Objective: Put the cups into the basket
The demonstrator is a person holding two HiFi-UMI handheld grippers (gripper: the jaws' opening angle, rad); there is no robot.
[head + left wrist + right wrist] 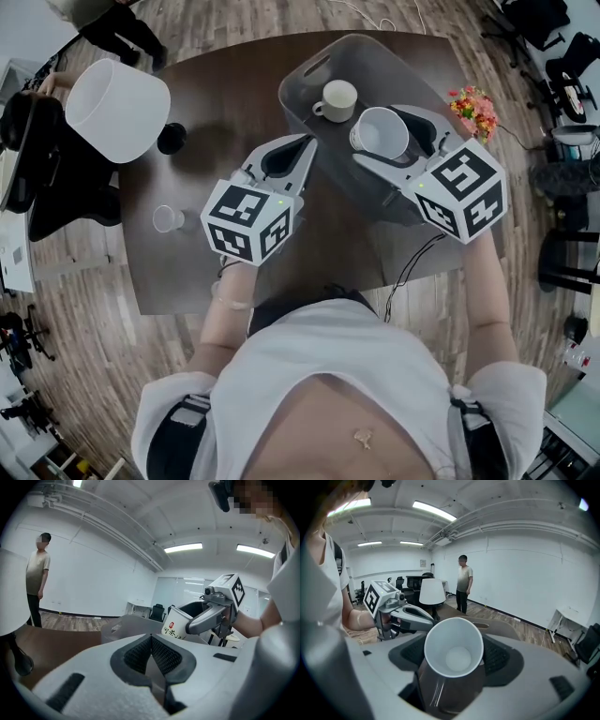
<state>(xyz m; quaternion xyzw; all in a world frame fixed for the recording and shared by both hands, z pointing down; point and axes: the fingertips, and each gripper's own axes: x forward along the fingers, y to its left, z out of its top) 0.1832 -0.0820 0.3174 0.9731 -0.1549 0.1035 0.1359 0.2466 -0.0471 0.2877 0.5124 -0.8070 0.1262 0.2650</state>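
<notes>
The head camera is looking steeply down on the table [216, 94] from close above. Each gripper camera is looking low across it, facing the other: right gripper [187, 623], left gripper [424, 617]. All are sharing the lamp [117, 108].

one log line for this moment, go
right gripper: shut on paper cup, at basket | left gripper: shut, empty | in basket: mug | on table: clear cup
</notes>
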